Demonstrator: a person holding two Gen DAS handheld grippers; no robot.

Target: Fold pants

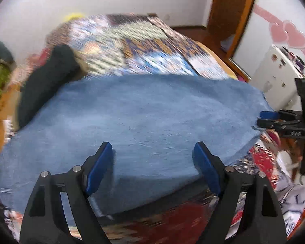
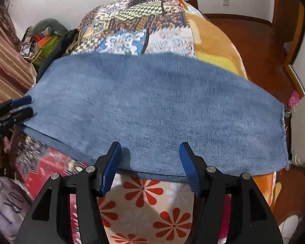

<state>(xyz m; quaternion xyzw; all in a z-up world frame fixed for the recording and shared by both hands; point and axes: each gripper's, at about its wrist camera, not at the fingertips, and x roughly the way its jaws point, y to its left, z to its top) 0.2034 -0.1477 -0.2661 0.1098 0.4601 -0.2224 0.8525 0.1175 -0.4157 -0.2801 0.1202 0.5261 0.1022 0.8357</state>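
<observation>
Lying flat across the bed (image 2: 213, 40), the pants (image 2: 152, 105) are a folded blue denim band running from 9 to 3 o'clock in both of your views. Your left gripper (image 1: 152, 154) is spread wide with nothing between its 2 pads, hovering at the denim's near edge. Your right gripper (image 2: 150, 154) is likewise spread and empty, at the near edge at 6 o'clock. A patchwork quilt (image 2: 136, 20) shows beyond at 12 o'clock.
</observation>
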